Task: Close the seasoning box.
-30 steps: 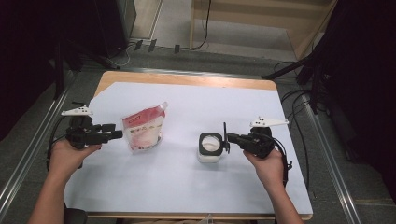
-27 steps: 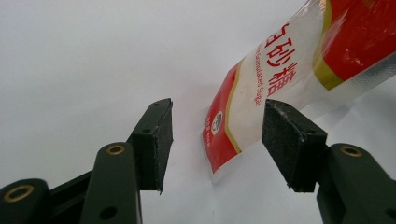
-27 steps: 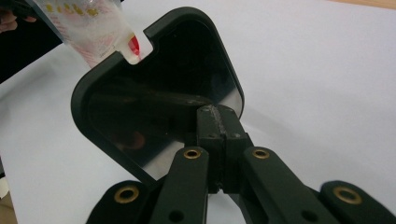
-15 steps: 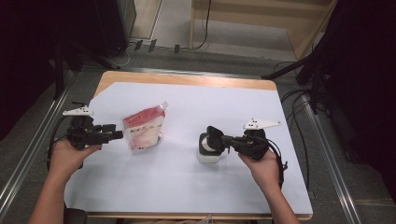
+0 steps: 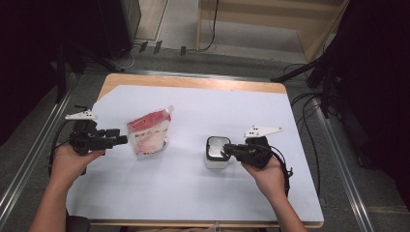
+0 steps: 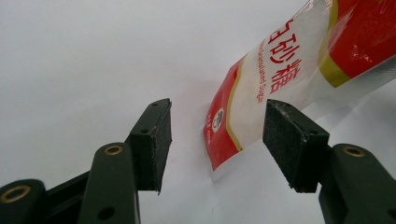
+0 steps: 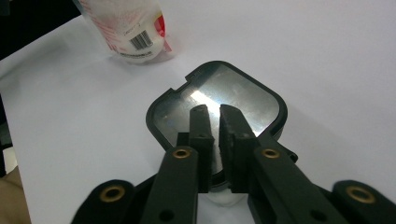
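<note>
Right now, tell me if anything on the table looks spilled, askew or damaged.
Nothing looks spilled or damaged. The bag of granulated sugar stands upright on the white sheet, leaning slightly, still sealed as far as I can tell. The lidded white container sits square, its black-rimmed lid on and level.

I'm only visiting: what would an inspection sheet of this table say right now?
Surface: white sheet on a wooden table.
Job's things: red-and-white sugar pouch, standing; white container with a black-rimmed lid.
Clutter: nothing seen.
Grippers: left tool open, just short of the pouch; right tool over the lid, jaws a narrow gap apart, just been opening, nothing between them.
Cables: one trails from each tool; more on the floor.
Surroundings: grey floor, wooden furniture behind.
</note>
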Tool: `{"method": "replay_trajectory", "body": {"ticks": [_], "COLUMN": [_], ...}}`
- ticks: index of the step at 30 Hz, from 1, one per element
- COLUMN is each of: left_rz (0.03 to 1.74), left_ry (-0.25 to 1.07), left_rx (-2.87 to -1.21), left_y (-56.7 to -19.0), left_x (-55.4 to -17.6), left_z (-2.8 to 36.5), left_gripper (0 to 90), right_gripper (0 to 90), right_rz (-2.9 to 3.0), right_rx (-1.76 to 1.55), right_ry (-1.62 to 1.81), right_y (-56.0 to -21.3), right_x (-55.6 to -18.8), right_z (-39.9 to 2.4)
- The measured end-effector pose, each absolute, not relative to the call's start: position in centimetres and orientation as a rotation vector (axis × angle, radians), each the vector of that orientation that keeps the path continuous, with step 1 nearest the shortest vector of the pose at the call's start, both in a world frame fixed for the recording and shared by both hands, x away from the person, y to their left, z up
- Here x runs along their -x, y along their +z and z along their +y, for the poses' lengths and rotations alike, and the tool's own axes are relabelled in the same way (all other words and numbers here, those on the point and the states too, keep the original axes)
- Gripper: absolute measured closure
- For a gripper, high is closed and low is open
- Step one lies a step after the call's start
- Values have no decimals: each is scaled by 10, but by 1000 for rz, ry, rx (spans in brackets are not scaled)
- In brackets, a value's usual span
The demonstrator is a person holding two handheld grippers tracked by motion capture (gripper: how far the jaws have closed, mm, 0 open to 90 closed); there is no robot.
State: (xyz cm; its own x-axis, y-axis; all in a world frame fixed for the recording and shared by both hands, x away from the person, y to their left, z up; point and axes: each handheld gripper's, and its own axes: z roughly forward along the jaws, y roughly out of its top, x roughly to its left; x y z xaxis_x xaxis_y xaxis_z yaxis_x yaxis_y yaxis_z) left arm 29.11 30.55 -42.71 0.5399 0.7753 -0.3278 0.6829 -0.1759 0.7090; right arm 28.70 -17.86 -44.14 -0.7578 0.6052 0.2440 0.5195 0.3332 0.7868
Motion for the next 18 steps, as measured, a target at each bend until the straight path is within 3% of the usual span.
{"method": "replay_trajectory", "body": {"ticks": [6, 18], "left_rz": [1190, 1188], "left_ry": [139, 143], "left_rx": [-1917, -1923], "left_y": [-428, -429], "left_x": [-291, -290], "left_z": [304, 304], "left_gripper": [428, 420], "right_gripper": [653, 461], "right_rz": [2460, 2353], "right_rx": [-1067, -1103], "right_ry": [1446, 1500], "right_y": [-439, -439], "right_x": [-287, -290], "right_z": [-183, -208]}}
